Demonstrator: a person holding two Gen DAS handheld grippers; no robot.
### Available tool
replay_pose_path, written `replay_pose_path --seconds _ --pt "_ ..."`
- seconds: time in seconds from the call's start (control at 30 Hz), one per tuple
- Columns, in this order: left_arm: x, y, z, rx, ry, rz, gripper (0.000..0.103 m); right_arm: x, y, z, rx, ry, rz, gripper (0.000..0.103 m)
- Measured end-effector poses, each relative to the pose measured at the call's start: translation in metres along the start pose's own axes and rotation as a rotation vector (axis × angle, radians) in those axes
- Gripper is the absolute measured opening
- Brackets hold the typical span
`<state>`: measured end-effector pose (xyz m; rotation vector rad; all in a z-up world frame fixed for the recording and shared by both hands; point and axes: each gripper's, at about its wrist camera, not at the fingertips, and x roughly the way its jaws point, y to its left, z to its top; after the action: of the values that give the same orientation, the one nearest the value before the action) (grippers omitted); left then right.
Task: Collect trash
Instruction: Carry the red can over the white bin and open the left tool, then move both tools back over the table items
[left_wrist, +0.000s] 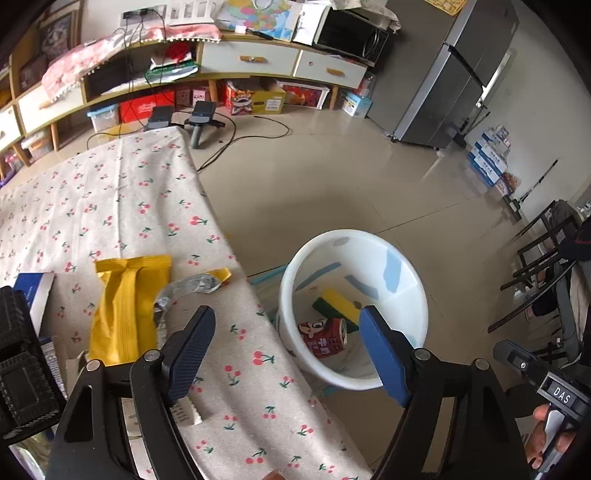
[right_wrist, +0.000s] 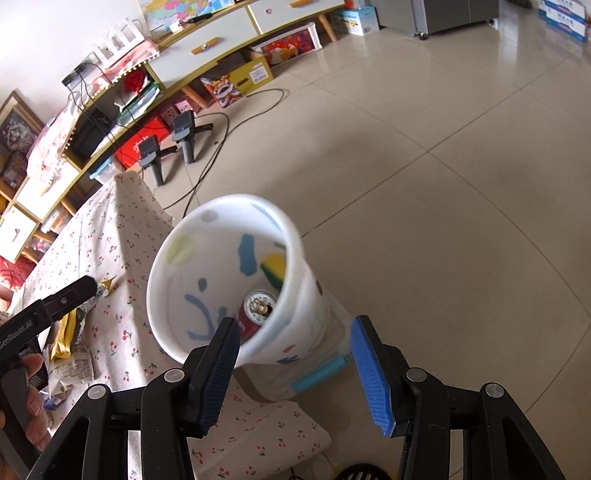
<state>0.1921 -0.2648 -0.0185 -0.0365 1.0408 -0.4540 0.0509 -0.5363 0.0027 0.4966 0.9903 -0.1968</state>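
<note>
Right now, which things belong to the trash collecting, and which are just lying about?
Job: white bin, red can and sponge inside it, yellow wrapper and foil scrap on the table.
Lying about: fridge, microwave, floor cables.

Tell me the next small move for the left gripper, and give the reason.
Probably swing the left gripper back toward the yellow wrapper on the cherry-print tablecloth. Its jaws stand open with nothing between them, the red can and sponge already lie in the white bin, and the wrapper is the nearest trash left on the table.
</note>
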Motion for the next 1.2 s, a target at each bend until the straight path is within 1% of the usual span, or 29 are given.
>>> replay_pose_path --seconds 0.2,0.27,0.4,0.57,0.63,0.8,0.9,0.97,1.03,1.2 --pt "-0.031 0.030 -0.012 0.002 -0.026 0.060 0.089 -0.001 0.018 0.001 -0.035 -0.011 -0.003 0.056" --pt "-0.045 0.042 -0.018 -0.002 -0.038 0.078 0.090 -0.001 0.024 0.001 -0.043 -0.012 -0.004 0.060" --pt "-0.070 0.069 -0.030 -0.019 -0.047 0.113 0.092 -0.001 0.035 0.001 -0.060 -0.019 -0.002 0.064" --pt "-0.103 0.102 -0.046 -0.051 -0.076 0.130 0.095 0.003 0.056 0.001 -0.085 -0.024 -0.007 0.073" --pt "-0.114 0.113 -0.051 -0.057 -0.084 0.137 0.096 0.005 0.065 0.000 -0.097 -0.019 -0.015 0.074" --pt "-0.141 0.142 -0.062 -0.082 -0.109 0.159 0.097 0.012 0.094 -0.003 -0.135 -0.008 -0.014 0.075" --pt "-0.153 0.160 -0.068 -0.110 -0.121 0.167 0.098 0.017 0.115 -0.007 -0.170 -0.005 -0.006 0.078" --pt "-0.160 0.173 -0.073 -0.126 -0.127 0.176 0.102 0.022 0.130 -0.010 -0.197 0.003 -0.004 0.078" --pt "-0.166 0.187 -0.079 -0.141 -0.138 0.189 0.103 0.028 0.145 -0.014 -0.224 0.013 -0.001 0.079" --pt "-0.178 0.231 -0.096 -0.223 -0.148 0.210 0.103 0.043 0.183 -0.024 -0.294 0.038 0.000 0.079"
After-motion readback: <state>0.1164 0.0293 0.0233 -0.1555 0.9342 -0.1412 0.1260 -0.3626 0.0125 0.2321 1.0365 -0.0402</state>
